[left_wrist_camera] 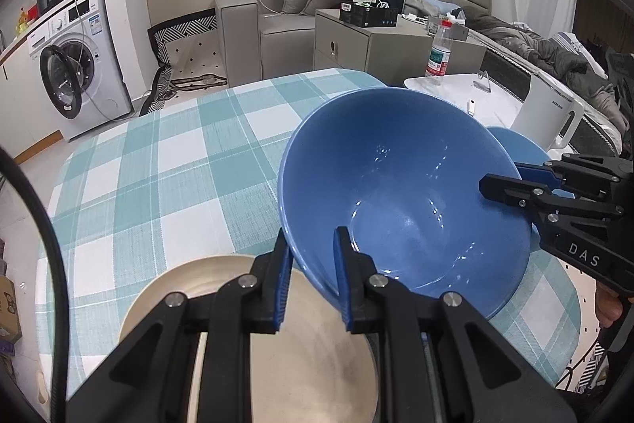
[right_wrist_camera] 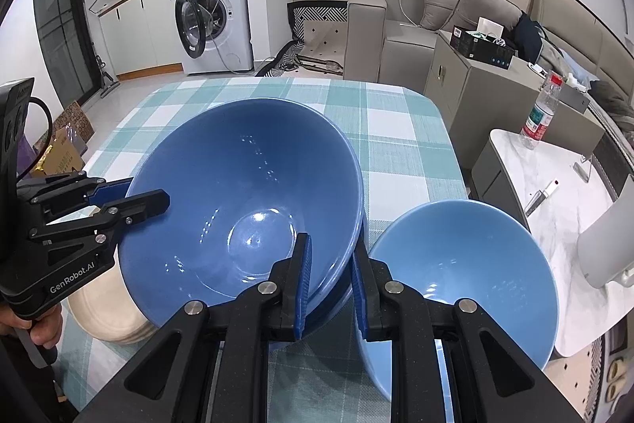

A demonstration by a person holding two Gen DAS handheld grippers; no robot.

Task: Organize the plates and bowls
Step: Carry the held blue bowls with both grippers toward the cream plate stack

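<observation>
A: On the checked tablecloth (right_wrist_camera: 400,129), the large blue bowl (right_wrist_camera: 245,201) hung tilted, both grippers on its rim. Left gripper (left_wrist_camera: 311,276) was clamped on the wall at 6 o'clock in its own view, right gripper (right_wrist_camera: 331,284) likewise at 6 in its view. Jaws nearly closed, only the bowl wall between the pads.

B: Clearance?

A: Cream plate (left_wrist_camera: 222,288) sat right below the bowl at 7 o'clock in the left view; I couldn't tell whether they touched. Smaller blue bowl (right_wrist_camera: 467,268) was just beside it at 4 o'clock in the right view. The cloth from 10 to 12 o'clock was bare up to the far table edge. White side table (right_wrist_camera: 562,193) was close off the right edge, with a bottle (right_wrist_camera: 541,113) on it.

B: Any text?

A: "DAS" on the right gripper body, "GenRobot.AI" on the left one. Bottle label (left_wrist_camera: 438,60) and washing machine (right_wrist_camera: 216,22) stickers were too small to read.
</observation>
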